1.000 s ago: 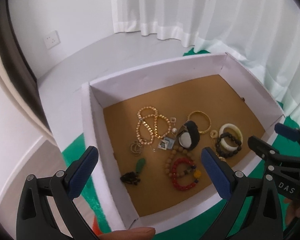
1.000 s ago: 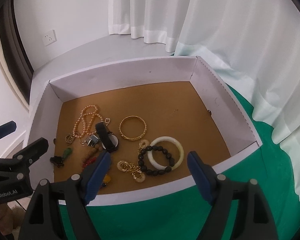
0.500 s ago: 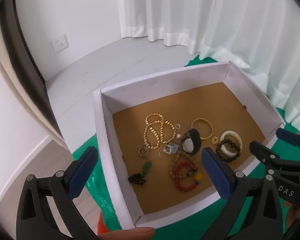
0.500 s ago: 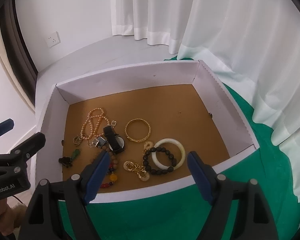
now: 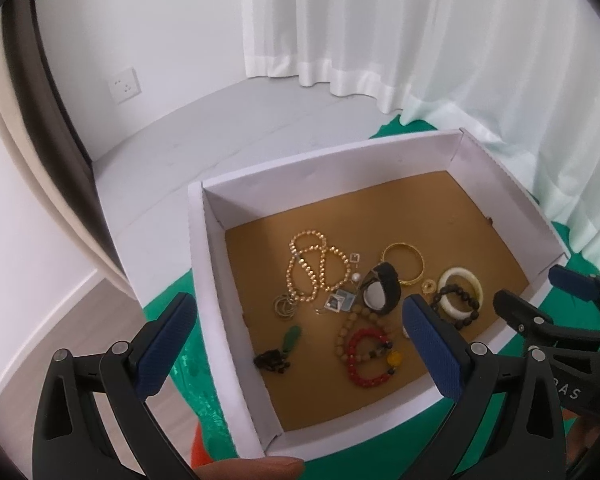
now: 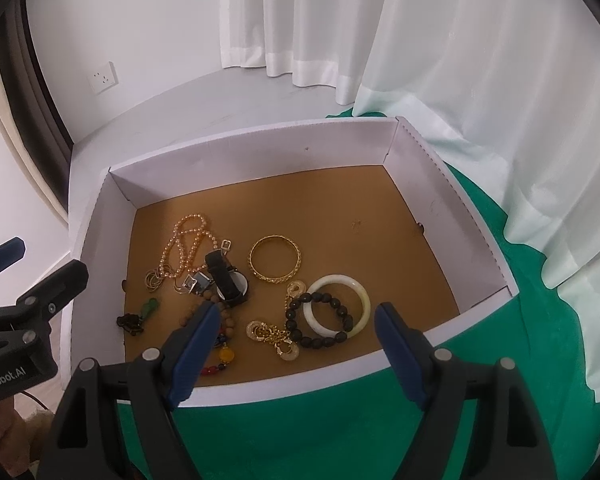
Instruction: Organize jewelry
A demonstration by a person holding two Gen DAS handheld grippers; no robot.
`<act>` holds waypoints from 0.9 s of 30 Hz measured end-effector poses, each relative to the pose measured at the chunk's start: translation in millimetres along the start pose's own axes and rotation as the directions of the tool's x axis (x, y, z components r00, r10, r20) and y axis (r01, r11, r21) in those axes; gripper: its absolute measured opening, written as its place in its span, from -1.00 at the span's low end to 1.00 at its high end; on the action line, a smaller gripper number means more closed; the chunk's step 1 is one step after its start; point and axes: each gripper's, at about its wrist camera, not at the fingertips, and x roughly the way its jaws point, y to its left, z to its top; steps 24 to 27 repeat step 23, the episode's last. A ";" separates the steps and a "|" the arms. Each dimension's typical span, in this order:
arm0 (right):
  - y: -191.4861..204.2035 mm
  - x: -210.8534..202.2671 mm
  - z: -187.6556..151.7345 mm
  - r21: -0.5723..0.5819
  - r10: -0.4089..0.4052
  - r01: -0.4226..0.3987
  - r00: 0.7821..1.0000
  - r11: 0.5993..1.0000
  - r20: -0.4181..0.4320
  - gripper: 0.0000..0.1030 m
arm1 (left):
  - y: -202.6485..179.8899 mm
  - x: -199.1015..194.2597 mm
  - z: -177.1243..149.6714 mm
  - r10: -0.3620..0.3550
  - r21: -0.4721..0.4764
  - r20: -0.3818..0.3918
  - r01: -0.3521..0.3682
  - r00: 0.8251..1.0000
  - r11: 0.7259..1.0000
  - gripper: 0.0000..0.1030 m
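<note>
free: box (image 6: 236,152) far half bare | blocked: jewelry (image 6: 260,292) heaped near front-left, possibly tangled

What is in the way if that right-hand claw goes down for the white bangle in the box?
Little blocks the right gripper; its jaws are open and empty above the box's near wall. But the black bead bracelet overlaps the white bangle, and a gold chain lies beside them.

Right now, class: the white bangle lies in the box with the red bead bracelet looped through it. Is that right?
Not quite. The white bangle lies in the box, but the black bead bracelet overlaps it, as the right wrist view shows. The red bead bracelet lies apart.
</note>
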 end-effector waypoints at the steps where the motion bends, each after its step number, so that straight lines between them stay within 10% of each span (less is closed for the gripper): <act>1: 0.3 0.2 0.1 -0.001 -0.002 0.002 1.000 1.000 0.000 0.58 | 0.0 0.1 0.1 0.000 0.000 -0.001 0.000 1.000 1.000 0.99; 27: -4.5 8.8 -3.2 0.006 -0.032 0.032 0.999 0.999 -0.007 0.58 | -7.0 4.1 -4.0 -0.007 0.028 0.002 0.007 1.000 1.000 0.99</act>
